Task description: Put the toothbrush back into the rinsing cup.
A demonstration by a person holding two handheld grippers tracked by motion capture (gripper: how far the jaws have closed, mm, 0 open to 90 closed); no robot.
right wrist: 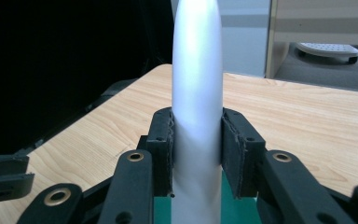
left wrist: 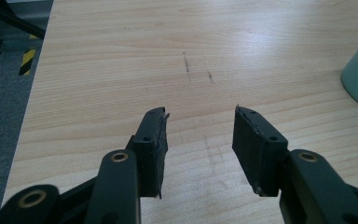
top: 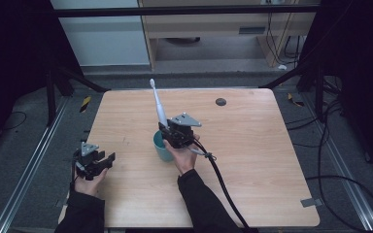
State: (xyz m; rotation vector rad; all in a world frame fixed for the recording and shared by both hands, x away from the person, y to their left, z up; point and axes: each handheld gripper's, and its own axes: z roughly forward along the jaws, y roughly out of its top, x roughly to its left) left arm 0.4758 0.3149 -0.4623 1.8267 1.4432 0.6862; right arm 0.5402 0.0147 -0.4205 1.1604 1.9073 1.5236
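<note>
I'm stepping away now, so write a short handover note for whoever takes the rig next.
Right tool: shut on the white electric toothbrush, held upright above the teal cup.
Left tool: open, nothing between its jaws, near the table's left edge.
Done: toothbrush gripped and brought over the cup.
Left: lower it into the cup, probably, then release. Whether its base is already inside can't be told.

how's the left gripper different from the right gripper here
The left gripper has its jaws apart with bare table between them; the right gripper is clamped on a white toothbrush.
The left gripper sits low near the table's left edge; the right gripper is over the teal cup near the middle.
Both are hand-held, with black jaws.
</note>
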